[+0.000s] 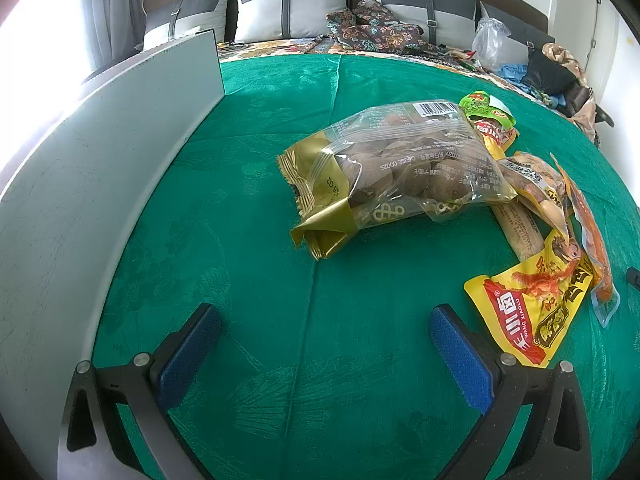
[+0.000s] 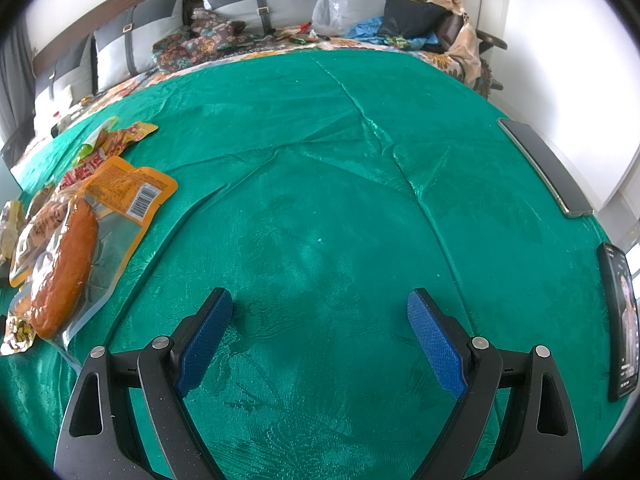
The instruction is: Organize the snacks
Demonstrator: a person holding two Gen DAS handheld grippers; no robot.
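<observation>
Here we see the snacks heaped on a green cloth [image 1: 280,320] that covers the surface. The biggest is a clear bag with gold ends [image 1: 396,164], full of brown rounded pieces, lying in the middle of the left wrist view. Its long axis runs from the crimped gold end at the lower left up to the barcode end at the upper right. Just beside it, toward the right, lie a yellow and red packet [image 1: 528,312], a pale wrapped stick [image 1: 518,228] partly under other packets, and a small green packet [image 1: 478,106] at the far end of the heap.

In the right wrist view an orange sausage-shaped snack in a clear pouch [image 2: 66,264] lies at the left edge, its length running from near to far. The packets beneath it are cut off by the frame, and we cannot read their labels.

Both tools hang over bare cloth. The left hand-held gripper [image 1: 324,344] stands spread wide with nothing between its blue pads, and the right hand-held gripper [image 2: 320,332] is likewise spread and empty. A pale board [image 1: 100,160] stands along the left edge.
</observation>
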